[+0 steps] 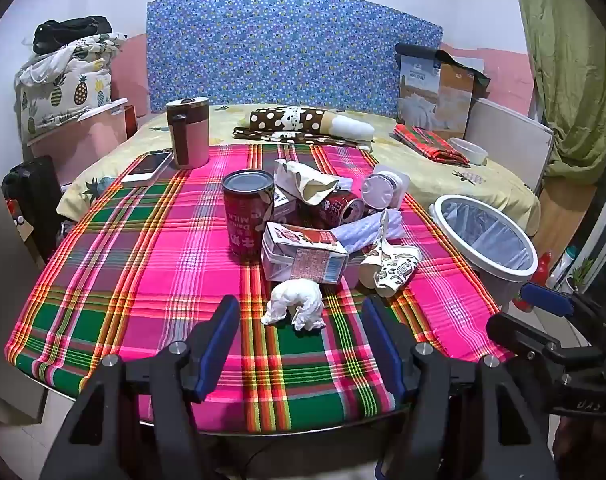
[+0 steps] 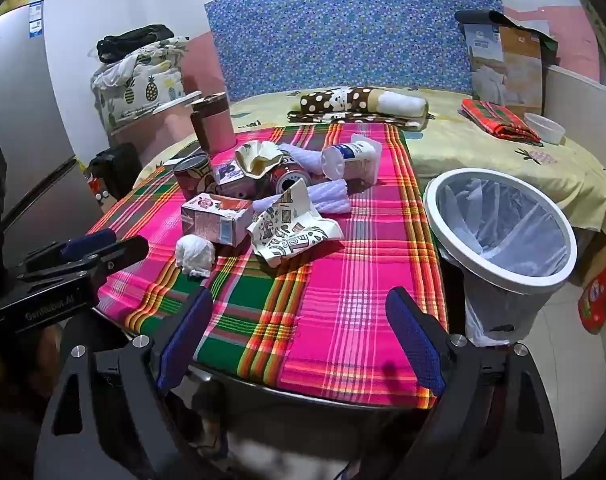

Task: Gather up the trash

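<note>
Both tools hover empty over the near edge of the table (image 1: pixel 103 280) with its pink-and-green plaid cloth: the left gripper (image 1: pixel 301 334) stands wide, with the crumpled white tissue wad (image 1: pixel 297 306) just ahead of its blue pads but not between them, and the right gripper (image 2: pixel 299 336) is spread wide over bare cloth. The trash lies heaped mid-table, and the white round bin with a clear plastic liner (image 2: pixel 499 224) stands off the table's right edge, its liner looking empty. The tissue wad is probably the easiest start: feather-light, soft, and it will squash, so a close across its middle should hold it. The red-and-white drink carton (image 1: pixel 303 256) behind it looks empty and partly crushed; its flat sides should give good purchase across the narrow width. The upright red milk can (image 1: pixel 247 212) is stiff and smooth, likely slippery, best taken across its waist. The flattened patterned paper cup (image 2: pixel 293 232) is limp and would suit a pinch at a raised fold.
</note>
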A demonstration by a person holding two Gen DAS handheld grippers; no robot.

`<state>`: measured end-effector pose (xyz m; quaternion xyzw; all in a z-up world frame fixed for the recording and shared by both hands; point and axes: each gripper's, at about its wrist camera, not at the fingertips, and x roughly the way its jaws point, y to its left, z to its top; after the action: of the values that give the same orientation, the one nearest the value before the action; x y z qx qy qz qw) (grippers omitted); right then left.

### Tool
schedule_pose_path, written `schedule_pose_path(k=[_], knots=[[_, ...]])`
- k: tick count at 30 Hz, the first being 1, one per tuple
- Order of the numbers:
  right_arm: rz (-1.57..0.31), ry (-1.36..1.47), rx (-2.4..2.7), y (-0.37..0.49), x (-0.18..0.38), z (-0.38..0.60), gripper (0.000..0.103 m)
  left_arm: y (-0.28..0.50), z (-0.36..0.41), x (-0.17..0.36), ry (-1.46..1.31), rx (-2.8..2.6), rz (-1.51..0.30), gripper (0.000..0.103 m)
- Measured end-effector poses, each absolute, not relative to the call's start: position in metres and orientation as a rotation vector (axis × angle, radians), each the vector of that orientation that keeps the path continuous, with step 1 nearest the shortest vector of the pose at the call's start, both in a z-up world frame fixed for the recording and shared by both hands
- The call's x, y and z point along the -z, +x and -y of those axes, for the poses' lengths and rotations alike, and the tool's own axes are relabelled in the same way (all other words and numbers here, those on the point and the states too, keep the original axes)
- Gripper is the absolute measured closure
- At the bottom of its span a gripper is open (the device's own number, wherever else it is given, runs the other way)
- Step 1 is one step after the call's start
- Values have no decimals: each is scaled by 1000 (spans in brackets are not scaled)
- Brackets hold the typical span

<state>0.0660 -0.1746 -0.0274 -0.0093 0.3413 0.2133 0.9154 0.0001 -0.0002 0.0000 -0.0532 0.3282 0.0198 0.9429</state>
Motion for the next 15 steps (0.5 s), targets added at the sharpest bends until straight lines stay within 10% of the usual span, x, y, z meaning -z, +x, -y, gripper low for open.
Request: schedule_pose_path(k=[15], knots=[[-710, -23, -439, 65, 28, 174, 14, -2, -1, -2, -124, -20, -662, 37]])
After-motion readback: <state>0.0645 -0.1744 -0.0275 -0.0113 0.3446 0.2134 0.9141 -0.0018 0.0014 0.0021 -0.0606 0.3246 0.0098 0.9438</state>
